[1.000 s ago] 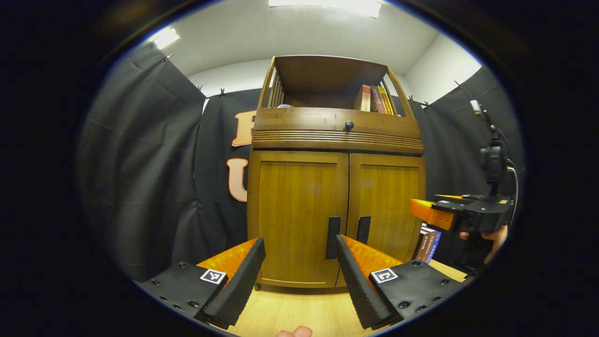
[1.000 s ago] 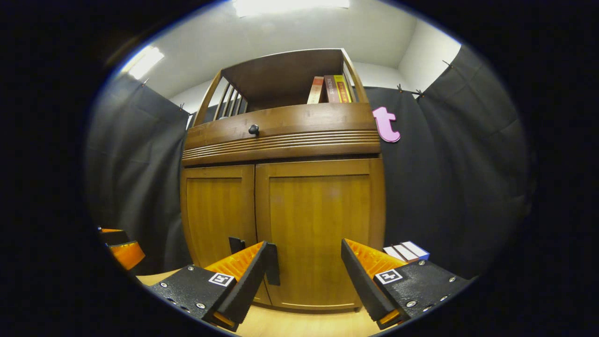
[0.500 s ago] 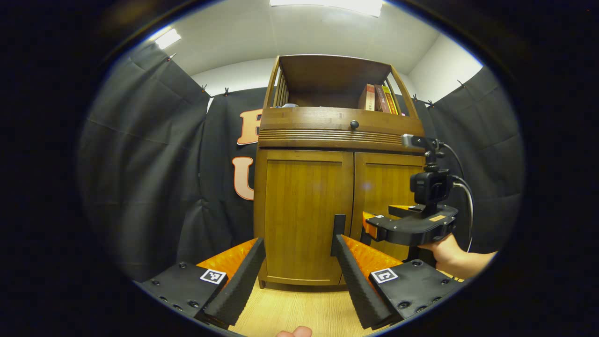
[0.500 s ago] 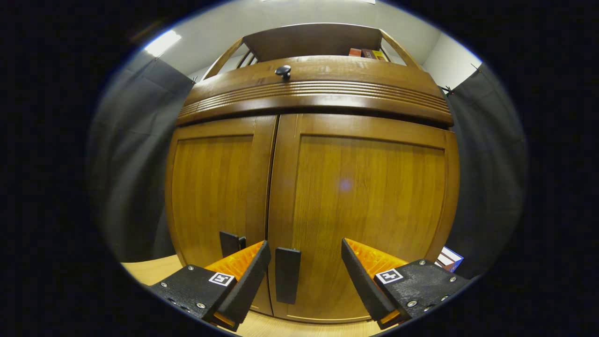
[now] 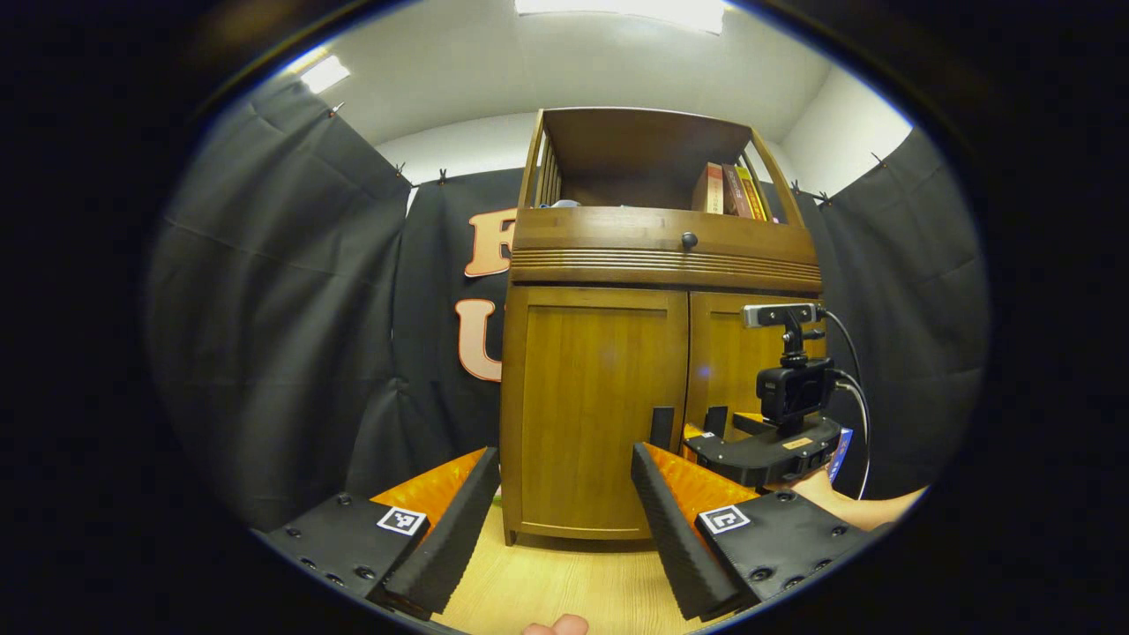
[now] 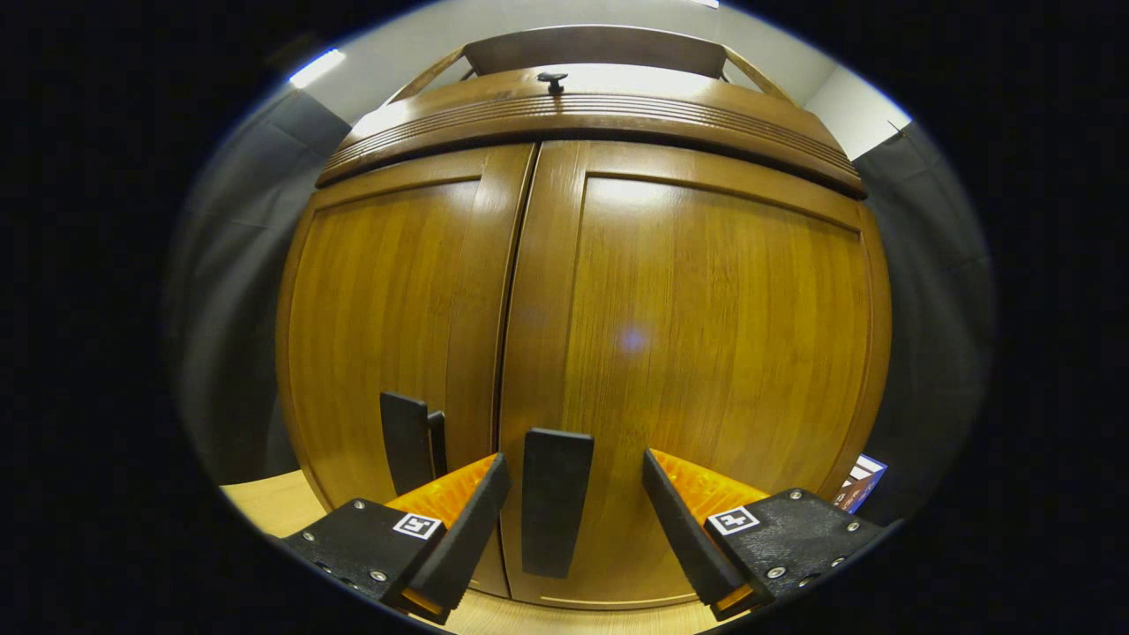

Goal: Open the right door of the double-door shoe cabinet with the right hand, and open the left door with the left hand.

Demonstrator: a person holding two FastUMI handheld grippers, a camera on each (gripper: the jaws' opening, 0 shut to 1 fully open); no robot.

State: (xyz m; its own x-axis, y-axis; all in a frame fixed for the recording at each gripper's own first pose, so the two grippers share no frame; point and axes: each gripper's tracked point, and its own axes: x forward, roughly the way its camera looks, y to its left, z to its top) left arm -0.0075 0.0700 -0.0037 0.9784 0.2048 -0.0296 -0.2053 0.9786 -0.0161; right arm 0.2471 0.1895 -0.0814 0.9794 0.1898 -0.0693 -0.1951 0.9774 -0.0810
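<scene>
The wooden shoe cabinet stands with both doors closed. In the right gripper view the right door (image 6: 706,335) is very close. Its dark vertical handle (image 6: 554,498) stands between the fingers of my right gripper (image 6: 575,463), which is open and not touching it. The left door (image 6: 388,309) and its handle (image 6: 406,441) lie just to the left. In the left gripper view my left gripper (image 5: 564,459) is open and well back from the left door (image 5: 595,406) and its handle (image 5: 661,428). There the right gripper (image 5: 706,432), held by a hand, sits at the right handle (image 5: 715,421).
A drawer with a round knob (image 5: 689,240) runs above the doors. Books (image 5: 730,190) stand on the open top shelf. A box (image 6: 860,485) lies beside the cabinet's right side. The light wooden surface (image 5: 564,582) stretches in front of the cabinet.
My right gripper has moved in toward the cabinet, bringing the right door's handle between its open fingers. In the left gripper view the cabinet has shifted slightly right and looks smaller.
</scene>
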